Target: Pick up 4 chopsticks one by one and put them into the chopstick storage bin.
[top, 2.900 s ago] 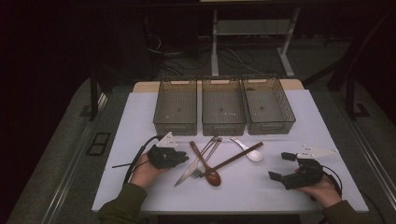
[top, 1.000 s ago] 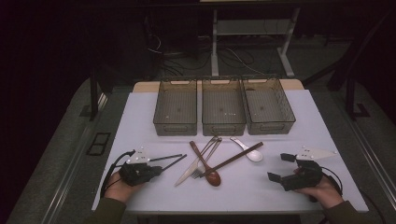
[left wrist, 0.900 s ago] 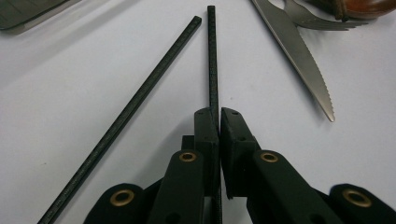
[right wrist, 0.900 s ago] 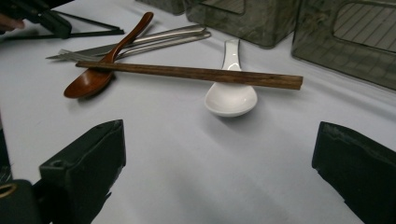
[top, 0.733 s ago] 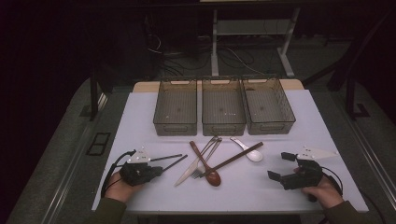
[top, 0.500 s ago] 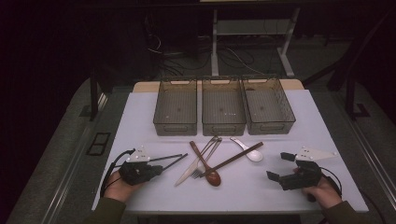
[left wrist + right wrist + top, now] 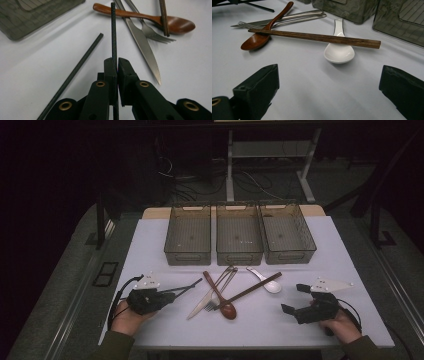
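My left gripper (image 7: 172, 295) (image 7: 117, 60) is at the table's front left, shut on a thin black chopstick (image 7: 113, 30) that sticks out ahead toward the cutlery. A second black chopstick (image 7: 82, 62) lies on the white table just beside it. The loose pile in the middle holds a wooden spoon (image 7: 223, 303) (image 7: 255, 40), a steel knife (image 7: 201, 305) (image 7: 143, 47), a fork (image 7: 152, 33), a brown chopstick (image 7: 250, 290) (image 7: 317, 37) and a white spoon (image 7: 267, 283) (image 7: 339, 51). My right gripper (image 7: 294, 298) (image 7: 330, 85) rests at the front right, jaws wide open with nothing between them, facing the white spoon.
Three smoky plastic bins (image 7: 188, 236) (image 7: 239, 236) (image 7: 287, 235) stand in a row at the back of the table (image 7: 150, 250). The brown chopstick rests across the white spoon and the wooden spoon. Cables run across the dark floor behind the table.
Since the earliest frame my left gripper has drawn back left and toward the front edge, away from the pile, with the black chopstick. Over the last second neither hand has moved.
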`<state>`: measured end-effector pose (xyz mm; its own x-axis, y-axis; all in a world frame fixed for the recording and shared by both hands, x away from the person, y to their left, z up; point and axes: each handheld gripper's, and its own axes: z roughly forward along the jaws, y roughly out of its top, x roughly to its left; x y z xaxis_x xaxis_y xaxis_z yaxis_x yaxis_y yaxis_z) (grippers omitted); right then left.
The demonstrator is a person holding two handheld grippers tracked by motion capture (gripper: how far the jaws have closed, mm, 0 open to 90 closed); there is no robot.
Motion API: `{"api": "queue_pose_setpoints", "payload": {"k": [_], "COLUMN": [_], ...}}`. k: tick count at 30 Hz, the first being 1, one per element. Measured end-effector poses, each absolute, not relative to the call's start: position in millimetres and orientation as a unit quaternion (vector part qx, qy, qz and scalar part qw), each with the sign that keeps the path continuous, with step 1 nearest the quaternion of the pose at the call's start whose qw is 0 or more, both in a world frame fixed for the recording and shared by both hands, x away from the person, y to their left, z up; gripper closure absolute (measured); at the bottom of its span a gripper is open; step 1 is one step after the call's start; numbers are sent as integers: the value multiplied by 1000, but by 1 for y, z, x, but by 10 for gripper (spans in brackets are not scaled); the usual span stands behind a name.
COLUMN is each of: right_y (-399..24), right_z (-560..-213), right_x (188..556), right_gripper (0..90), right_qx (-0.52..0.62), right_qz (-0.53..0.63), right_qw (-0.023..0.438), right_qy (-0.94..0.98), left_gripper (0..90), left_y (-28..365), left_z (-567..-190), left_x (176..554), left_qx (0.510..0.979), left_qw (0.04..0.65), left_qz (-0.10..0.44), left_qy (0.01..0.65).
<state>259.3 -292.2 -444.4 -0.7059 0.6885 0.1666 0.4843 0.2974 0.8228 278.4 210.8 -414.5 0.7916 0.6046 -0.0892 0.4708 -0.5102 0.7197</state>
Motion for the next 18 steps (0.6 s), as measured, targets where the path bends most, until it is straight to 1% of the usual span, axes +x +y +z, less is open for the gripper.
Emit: {"api": "queue_pose_setpoints", "payload": {"k": [18], "right_y": [-293], "right_z": [-444], "right_x": [259], "right_gripper": [25], "right_qx": [368], "right_qz": [464], "right_qw": [104], "right_qy": [799], "left_gripper": [845], "left_y": [197], "left_z": [-398], "left_x": [293], "left_qx": [851], "left_qw": [400], "left_qz": [108], "left_qy": [322]}}
